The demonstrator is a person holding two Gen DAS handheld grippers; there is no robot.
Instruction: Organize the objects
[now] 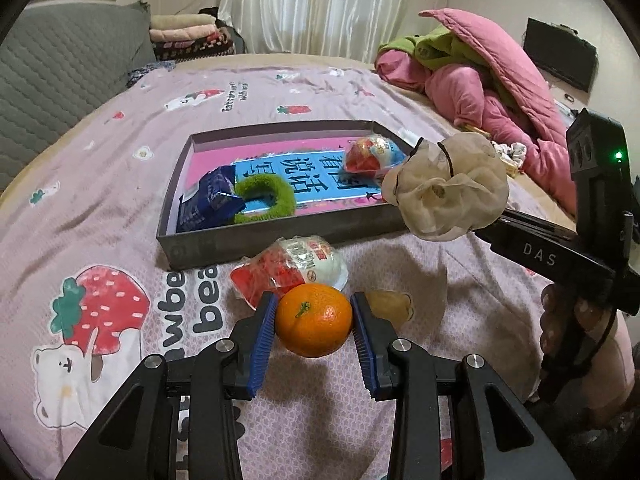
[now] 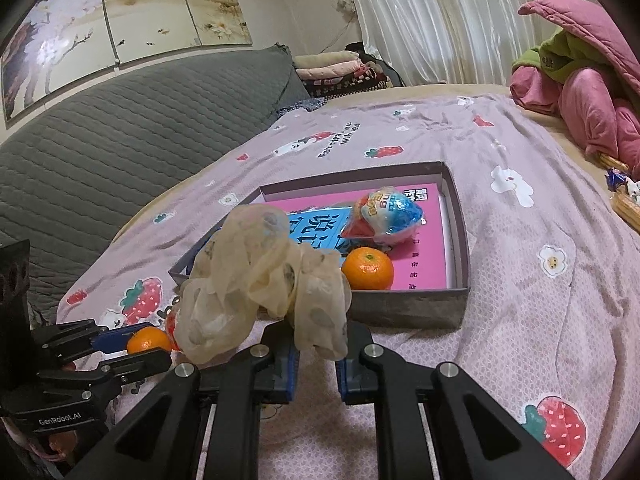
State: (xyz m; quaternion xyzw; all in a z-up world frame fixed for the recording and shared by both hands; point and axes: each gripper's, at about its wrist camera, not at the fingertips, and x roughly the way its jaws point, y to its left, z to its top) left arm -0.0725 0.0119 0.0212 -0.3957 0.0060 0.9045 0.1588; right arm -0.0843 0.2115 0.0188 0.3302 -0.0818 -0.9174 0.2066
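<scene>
Left wrist: round, glossy orange tangerine (image 1: 313,319)

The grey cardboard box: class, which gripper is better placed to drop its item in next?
Right. The right gripper holds the sheer beige scrunchie beside the grey cardboard box; the left gripper holds its orange tangerine farther back.

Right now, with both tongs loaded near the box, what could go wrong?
1. The left tongs pinch the round orange only at its sides; it might roll out.
2. The floppy beige scrunchie in the right tongs hides part of the box, so its drop may be misjudged, perhaps onto the orange in the box.
</scene>
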